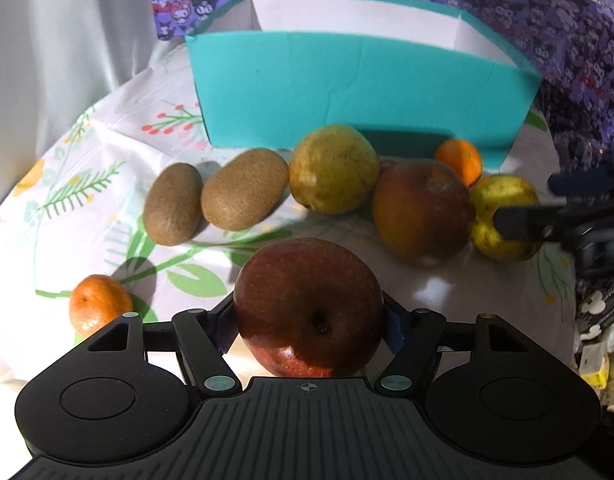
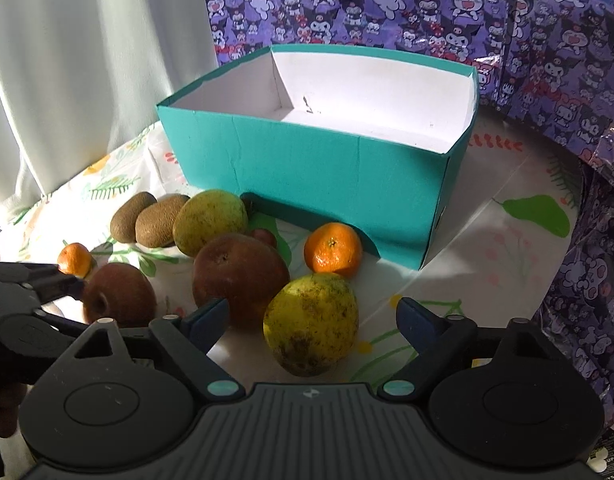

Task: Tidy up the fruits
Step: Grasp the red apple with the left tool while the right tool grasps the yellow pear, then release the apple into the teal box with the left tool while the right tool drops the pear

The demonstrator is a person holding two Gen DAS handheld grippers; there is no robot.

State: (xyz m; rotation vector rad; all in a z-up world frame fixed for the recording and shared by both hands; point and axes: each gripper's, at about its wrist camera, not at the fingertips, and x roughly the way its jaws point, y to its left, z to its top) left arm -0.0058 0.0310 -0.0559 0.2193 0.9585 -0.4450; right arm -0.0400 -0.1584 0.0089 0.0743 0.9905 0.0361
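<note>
My left gripper (image 1: 309, 316) is shut on a red apple (image 1: 309, 306), its pads pressing both sides. The same apple (image 2: 119, 294) shows at the left in the right wrist view. My right gripper (image 2: 313, 318) is open around a yellow pear (image 2: 311, 322), fingers apart from it. That pear (image 1: 503, 216) sits at the right in the left wrist view. A second red apple (image 1: 421, 210), a green pear (image 1: 333, 168), two kiwis (image 1: 243, 194) and two mandarins (image 1: 99, 306) (image 2: 333, 252) lie on the cloth. The teal box (image 2: 307, 168) stands behind, its white inside bare.
The round table has a floral cloth (image 1: 87, 200). A white curtain (image 2: 87, 80) hangs at the left and purple cartoon-print fabric (image 2: 507, 40) at the back and right. The table edge curves close at the right (image 2: 575, 240).
</note>
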